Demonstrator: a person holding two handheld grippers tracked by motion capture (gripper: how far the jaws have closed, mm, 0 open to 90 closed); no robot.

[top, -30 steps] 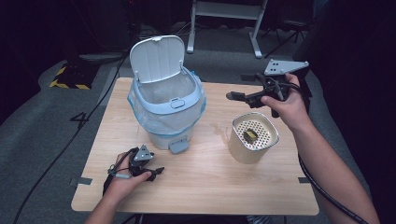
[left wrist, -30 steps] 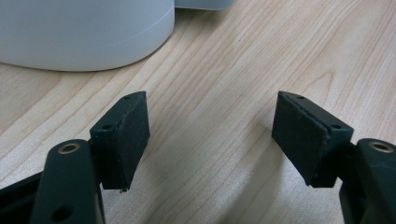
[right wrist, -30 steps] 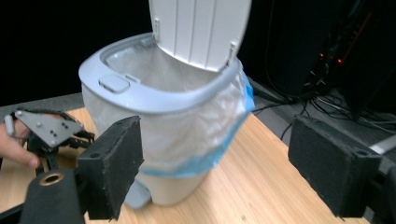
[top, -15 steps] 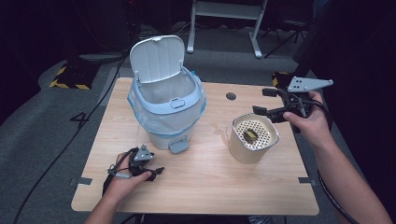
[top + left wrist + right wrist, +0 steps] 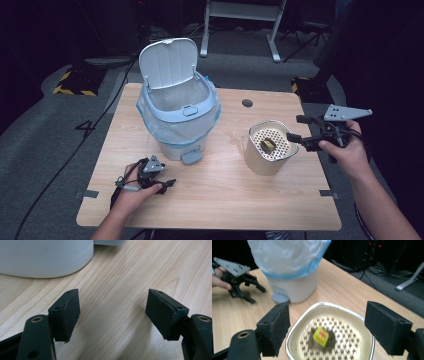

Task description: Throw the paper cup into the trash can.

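Stood upright at the back left of the table [image 5: 210, 200]: a white pedal bin [image 5: 180, 117], axis vertical, lid tipped back, blue-edged liner folded over the rim, pedal facing the near edge. Sat right of it, apart, a cream container [image 5: 267, 147], mouth up, with a perforated insert and a small yellow-labelled item [image 5: 321, 335] lying dark and blurred in its middle. Rested low on the near left, the left gripper [image 5: 167, 184], jaws wide apart and empty; hovered just at the container's right rim, the right gripper [image 5: 296, 129], jaws likewise wide and holding nothing
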